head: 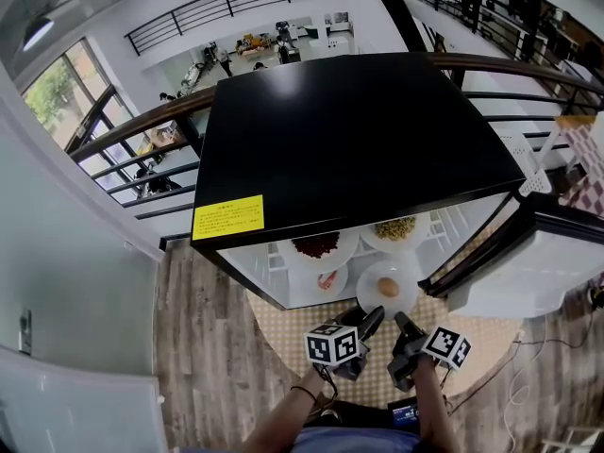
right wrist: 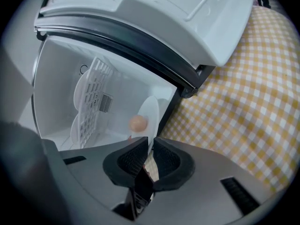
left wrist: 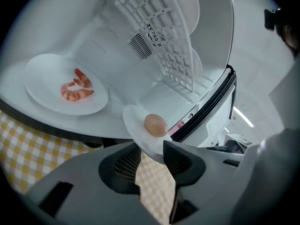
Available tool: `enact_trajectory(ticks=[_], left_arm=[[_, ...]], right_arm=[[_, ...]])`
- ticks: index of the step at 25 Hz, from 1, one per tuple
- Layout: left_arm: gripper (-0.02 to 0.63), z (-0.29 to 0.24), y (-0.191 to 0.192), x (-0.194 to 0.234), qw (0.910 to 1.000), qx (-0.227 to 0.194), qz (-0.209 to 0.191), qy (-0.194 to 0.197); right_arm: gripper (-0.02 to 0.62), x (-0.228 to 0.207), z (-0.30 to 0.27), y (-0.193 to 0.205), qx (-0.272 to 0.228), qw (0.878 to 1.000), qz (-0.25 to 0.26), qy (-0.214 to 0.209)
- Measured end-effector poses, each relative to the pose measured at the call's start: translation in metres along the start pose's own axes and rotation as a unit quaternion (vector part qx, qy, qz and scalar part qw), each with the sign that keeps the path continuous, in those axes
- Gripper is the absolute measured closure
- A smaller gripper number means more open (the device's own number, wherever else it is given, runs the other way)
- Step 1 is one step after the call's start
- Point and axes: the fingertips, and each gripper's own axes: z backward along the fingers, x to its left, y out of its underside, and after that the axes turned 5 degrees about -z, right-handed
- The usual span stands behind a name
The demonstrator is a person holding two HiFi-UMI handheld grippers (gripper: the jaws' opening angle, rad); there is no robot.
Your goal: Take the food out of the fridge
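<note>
A brown egg (left wrist: 155, 124) is seen on a small white plate (left wrist: 133, 121) at the open front of the fridge (head: 359, 140), at 3 o'clock of the shrimp plate (left wrist: 42, 86). The left gripper (left wrist: 151, 149) is pointed into the fridge, tilted slightly down, at 6 o'clock of the egg. Its jaws are apart, with the plate rim between them unsqueezed. The right gripper (right wrist: 150, 143), tilted likewise, is clamped on the plate rim, seen edge-on. A checked mat (right wrist: 243, 107) is spread below.
</note>
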Motion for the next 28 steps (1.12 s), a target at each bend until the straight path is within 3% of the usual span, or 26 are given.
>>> enact_trajectory(ticks=[20,28], left_arm=[[0.457,0.092,0.008,-0.049,0.9988,-0.031,-0.037,0.011],[0.457,0.135,0.027,-0.061,0.9982,-0.040,-0.041,0.014]], right_arm=[[0.549,0.039,0.064,0.067,-0.011,0.998,0.041,-0.046],[0.549,0.041,0.090,0.106,-0.014,0.997,0.061,-0.042]])
